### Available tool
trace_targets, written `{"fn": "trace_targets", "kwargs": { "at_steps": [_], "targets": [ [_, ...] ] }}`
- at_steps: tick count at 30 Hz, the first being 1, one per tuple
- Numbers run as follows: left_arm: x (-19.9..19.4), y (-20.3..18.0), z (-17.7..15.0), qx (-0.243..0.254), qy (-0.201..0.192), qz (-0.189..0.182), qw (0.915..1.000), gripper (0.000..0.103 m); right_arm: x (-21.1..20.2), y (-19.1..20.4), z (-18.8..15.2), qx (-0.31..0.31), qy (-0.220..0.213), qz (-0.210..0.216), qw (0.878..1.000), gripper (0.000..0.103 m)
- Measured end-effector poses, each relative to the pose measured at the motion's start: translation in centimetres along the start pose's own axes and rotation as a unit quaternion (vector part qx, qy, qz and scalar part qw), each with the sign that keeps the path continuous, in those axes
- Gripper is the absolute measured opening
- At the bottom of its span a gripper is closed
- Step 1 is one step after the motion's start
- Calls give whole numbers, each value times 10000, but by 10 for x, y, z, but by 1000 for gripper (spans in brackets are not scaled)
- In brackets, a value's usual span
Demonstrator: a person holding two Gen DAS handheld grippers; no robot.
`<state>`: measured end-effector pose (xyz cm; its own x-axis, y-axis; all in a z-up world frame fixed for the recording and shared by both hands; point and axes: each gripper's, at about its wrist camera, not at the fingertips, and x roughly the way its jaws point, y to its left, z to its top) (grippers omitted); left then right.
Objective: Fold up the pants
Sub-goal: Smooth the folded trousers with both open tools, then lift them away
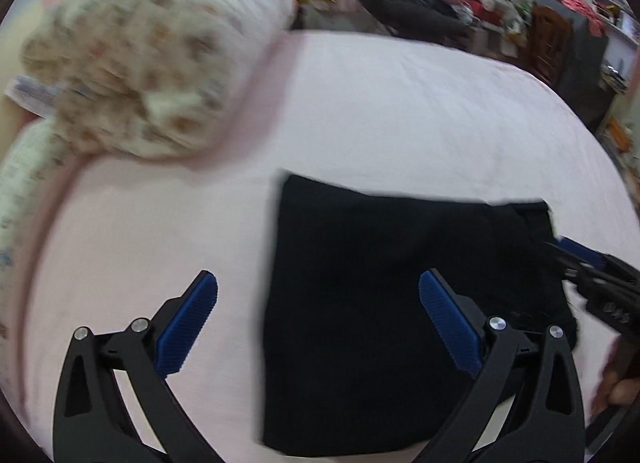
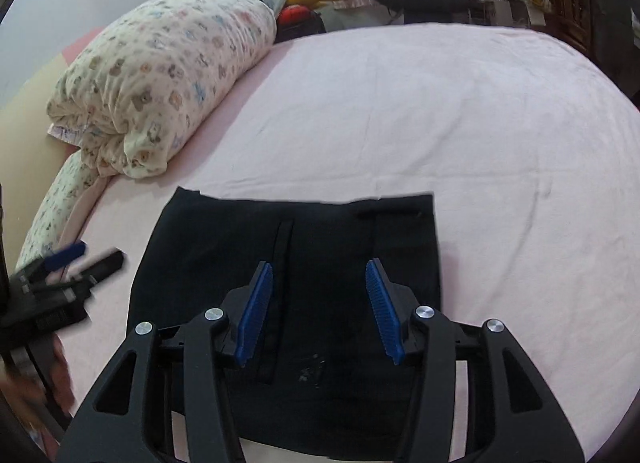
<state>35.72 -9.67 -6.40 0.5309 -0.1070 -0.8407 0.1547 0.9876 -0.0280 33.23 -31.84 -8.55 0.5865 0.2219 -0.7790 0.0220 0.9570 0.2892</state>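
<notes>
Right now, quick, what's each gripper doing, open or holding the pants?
Left gripper: jaws wide open, holding nothing.
Right gripper: jaws partly open, holding nothing; the folded black pants lie on the bed beneath.

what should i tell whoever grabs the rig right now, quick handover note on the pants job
Left claw: wide open, empty, above the pants' left edge.
Right claw: partly open, empty, above the pants.
Pants: black, lying as a flat folded rectangle on the pink bed sheet, near the floral duvet roll.
Done: pants look folded and released.
Left: possibly one more fold or a tidy-up; judge by eye.
</notes>
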Motion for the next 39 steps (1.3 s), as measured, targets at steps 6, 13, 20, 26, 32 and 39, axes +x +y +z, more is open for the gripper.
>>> {"fn": "trace_targets", "kwargs": {
  "at_steps": [6,13,20,26,32,39],
  "targets": [
    [26,-24,-8,197,173,-300,9992,101,14,4,-9,-227,192,-244,9993,51],
    [71,-17,-24,142,986,-283,9946,101,37,2,-22,-536,556,-595,9952,52],
    [94,-19,-26,167,1227,-247,9920,101,47,5,-28,-794,576,-570,9935,64],
    [89,-19,-20,202,1261,-245,9915,101,36,9,-23,-842,548,-581,9932,67],
    [54,-12,-25,167,727,12,9972,101,1,17,-33,-955,7,-567,9938,91],
    [51,-33,-57,692,765,95,9946,101,9,15,-57,-830,289,-813,9928,98]
  ]
}}
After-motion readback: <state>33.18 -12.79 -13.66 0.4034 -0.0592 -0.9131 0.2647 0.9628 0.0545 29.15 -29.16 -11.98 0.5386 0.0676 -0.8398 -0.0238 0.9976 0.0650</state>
